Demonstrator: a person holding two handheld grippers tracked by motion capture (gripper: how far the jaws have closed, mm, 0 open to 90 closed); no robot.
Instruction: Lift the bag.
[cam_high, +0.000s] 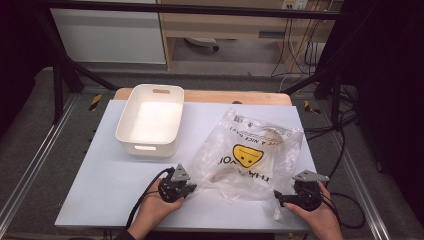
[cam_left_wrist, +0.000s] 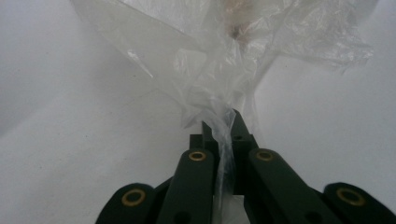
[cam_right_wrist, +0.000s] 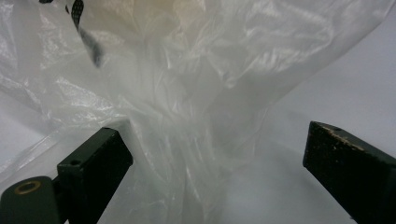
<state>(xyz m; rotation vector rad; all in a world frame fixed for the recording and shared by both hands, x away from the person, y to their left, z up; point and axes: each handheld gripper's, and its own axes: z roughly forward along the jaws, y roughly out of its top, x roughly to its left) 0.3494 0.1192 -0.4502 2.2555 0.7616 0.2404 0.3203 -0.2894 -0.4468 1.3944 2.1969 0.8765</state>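
Table (cam_high: 110, 185), white, under both claws: left gripper (cam_high: 186, 191) pinched on plastic bag (cam_high: 250, 155), right gripper (cam_high: 278, 196) wide, bag loose between, tub (cam_high: 150, 122) beyond.

black tool (cam_left_wrist: 223, 135), brass rivets, grey plate

There was one clear plastic bag (cam_high: 250, 155) ahead of the jaws, one white bin (cam_high: 150, 122), and two grippers.
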